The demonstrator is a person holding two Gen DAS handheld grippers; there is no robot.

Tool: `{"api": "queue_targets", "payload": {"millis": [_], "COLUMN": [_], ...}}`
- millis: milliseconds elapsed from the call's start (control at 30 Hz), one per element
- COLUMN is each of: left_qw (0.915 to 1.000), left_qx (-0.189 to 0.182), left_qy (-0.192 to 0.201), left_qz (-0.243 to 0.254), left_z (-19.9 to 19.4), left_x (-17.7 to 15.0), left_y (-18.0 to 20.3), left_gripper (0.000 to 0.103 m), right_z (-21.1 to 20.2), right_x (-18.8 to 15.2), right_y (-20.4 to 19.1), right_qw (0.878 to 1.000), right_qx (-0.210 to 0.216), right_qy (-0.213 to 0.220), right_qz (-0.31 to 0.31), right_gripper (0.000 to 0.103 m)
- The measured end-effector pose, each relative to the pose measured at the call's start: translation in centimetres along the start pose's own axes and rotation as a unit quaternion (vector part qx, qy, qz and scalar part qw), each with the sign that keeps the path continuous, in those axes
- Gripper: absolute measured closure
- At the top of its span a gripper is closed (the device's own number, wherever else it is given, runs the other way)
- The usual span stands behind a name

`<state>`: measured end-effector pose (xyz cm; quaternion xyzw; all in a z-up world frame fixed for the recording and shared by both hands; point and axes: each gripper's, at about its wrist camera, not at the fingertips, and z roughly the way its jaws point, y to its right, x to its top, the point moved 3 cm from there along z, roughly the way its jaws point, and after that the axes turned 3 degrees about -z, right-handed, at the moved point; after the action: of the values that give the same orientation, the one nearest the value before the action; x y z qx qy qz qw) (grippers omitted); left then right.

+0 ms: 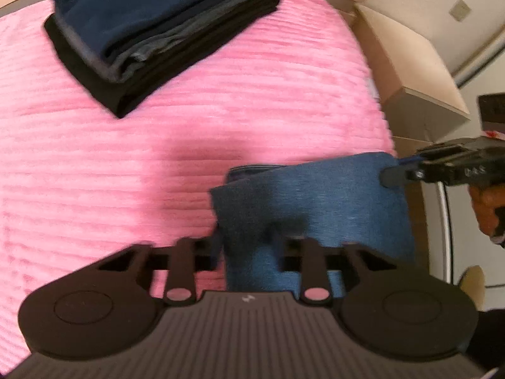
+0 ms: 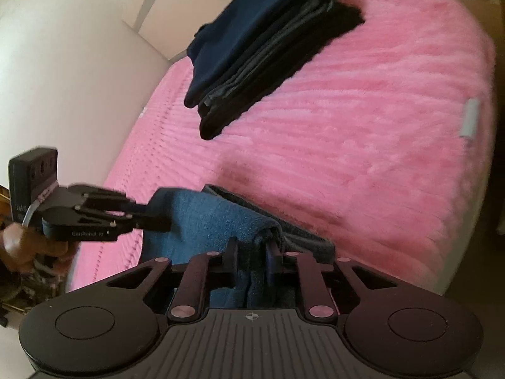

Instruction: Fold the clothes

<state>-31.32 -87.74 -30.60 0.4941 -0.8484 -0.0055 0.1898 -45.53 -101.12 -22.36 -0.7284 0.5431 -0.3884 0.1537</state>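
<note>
Right now you are holding the blue garment (image 1: 315,199) by its near edge with both tools: your left gripper (image 1: 249,252) is pinching cloth between its fingers, and your right gripper (image 2: 251,259) is clamping a bunched fold of the same piece, its jaws drawn in tight on the fabric. Each tool is also showing in the other's view, biting the garment's edge at the side. You are keeping the garment at the near edge of the pink blanket (image 1: 126,164), where it is lying partly folded, doubled over itself, with a darker hem or waistband peeking out along its far side (image 2: 240,199). It is looking thick, soft and a little rumpled, so I judge at least one more fold or a smoothing pass is waiting. Farther back, well apart from it, a stack of folded clothes (image 1: 151,38) is sitting on the blanket, navy over grey over black, suggesting most of the work is done already.
</note>
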Motion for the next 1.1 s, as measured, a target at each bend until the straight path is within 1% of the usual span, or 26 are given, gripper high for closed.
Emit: {"api": "queue_targets", "payload": {"millis": [67,100,167,233,267,300,333,367,400,433,500,533,567,633,700,733,800,867,900,933,967,1000,1033,1067,1100], "left_qw": [0.9995,0.9991,0.9985,0.9983,0.9985,0.9992,0.9997,0.9999,1.0,1.0,1.0,1.0,0.9999,0.9997,0.9992,0.9985,0.9932,0.9833,0.9748,0.9616,0.9464,0.9289,0.9117,0.8966,0.8808], "left_qx": [-0.007,-0.013,-0.019,-0.005,0.001,0.001,0.0,-0.002,-0.003,-0.003,0.0,0.005,0.01,0.019,0.03,0.04,0.071,0.101,0.118,0.136,0.152,0.166,0.176,0.179,0.184], "left_qy": [0.005,0.007,0.007,-0.002,-0.006,-0.008,-0.01,-0.009,-0.008,-0.007,0.003,0.008,0.012,0.017,0.021,0.021,0.019,0.017,0.018,0.02,0.023,0.031,0.038,0.043,0.049], "left_qz": [0.03,0.041,0.051,0.059,0.054,0.039,0.024,0.009,-0.001,-0.005,-0.004,-0.001,0.001,0.005,0.013,0.031,0.091,0.15,0.189,0.237,0.284,0.329,0.37,0.403,0.433], "left_z": [-0.5,-0.6,0.1,1.7,2.5,3.0,3.3,3.3,3.2,2.7,1.2,0.4,-0.6,-2.7,-4.9,-5.8,-7.1,-8.4,-8.8,-9.0,-9.0,-8.9,-8.7,-8.3,-7.8], "left_x": [0.3,0.6,1.1,1.4,1.5,1.6,1.7,1.7,1.6,1.4,0.8,0.3,-0.3,-2.2,-4.9,-6.7,-11.0,-15.2,-17.6,-20.1,-22.6,-25.0,-27.2,-28.9,-30.3], "left_y": [1.2,1.7,2.0,1.8,1.5,0.8,0.3,-0.2,-0.5,-0.6,-0.5,-0.4,-0.3,-0.1,0.2,0.6,1.8,3.0,3.7,4.6,5.5,6.4,7.3,8.0,8.5], "left_gripper": [0.087,0.087,0.087,0.087,0.086,0.084,0.078,0.072,0.07,0.069,0.068,0.071,0.071,0.07,0.068,0.067,0.063,0.063,0.063,0.063,0.063,0.063,0.063,0.06,0.06], "right_z": [-1.7,-1.7,-0.5,1.3,2.0,2.1,2.3,1.9,1.5,0.8,-0.5,-1.1,-1.7,-3.0,-3.8,-4.2,-4.5,-4.3,-4.1,-3.8,-3.4,-3.0,-2.5,-2.1,-1.5], "right_x": [-0.9,-1.2,-0.9,-0.2,0.0,0.1,0.2,0.1,0.1,-0.2,-0.7,-1.2,-1.7,-3.0,-4.8,-6.2,-8.8,-12.4,-14.2,-16.3,-18.1,-19.8,-21.6,-23.0,-24.3], "right_y": [0.2,0.5,1.2,1.9,2.5,3.0,3.6,3.6,3.5,3.3,2.8,2.2,1.5,-0.2,-2.7,-4.5,-7.5,-10.9,-12.4,-13.9,-14.8,-15.7,-16.5,-16.9,-17.5], "right_qw": [1.0,1.0,1.0,0.999,0.999,0.999,0.999,0.999,0.999,0.999,0.999,0.999,0.999,0.998,0.997,0.996,0.991,0.979,0.972,0.962,0.955,0.948,0.941,0.934,0.926], "right_qx": [-0.013,-0.02,-0.027,-0.031,-0.031,-0.026,-0.021,-0.027,-0.033,-0.04,-0.046,-0.048,-0.051,-0.054,-0.055,-0.057,-0.056,-0.064,-0.068,-0.077,-0.086,-0.096,-0.107,-0.116,-0.128], "right_qy": [0.007,0.008,0.006,-0.001,-0.008,-0.013,-0.017,-0.017,-0.016,-0.014,-0.013,-0.012,-0.012,-0.011,-0.013,-0.015,-0.022,-0.032,-0.036,-0.041,-0.044,-0.047,-0.048,-0.048,-0.049], "right_qz": [0.009,0.014,0.016,0.007,0.01,0.016,0.023,0.021,0.017,0.014,0.012,0.009,0.005,-0.011,-0.046,-0.072,-0.123,-0.19,-0.221,-0.258,-0.28,-0.301,-0.319,-0.334,-0.351], "right_gripper": [0.089,0.089,0.089,0.088,0.088,0.087,0.079,0.067,0.04,0.035,0.035,0.035,0.035,0.035,0.035,0.035,0.035,0.035,0.035,0.035,0.035,0.035,0.035,0.035,0.035]}}
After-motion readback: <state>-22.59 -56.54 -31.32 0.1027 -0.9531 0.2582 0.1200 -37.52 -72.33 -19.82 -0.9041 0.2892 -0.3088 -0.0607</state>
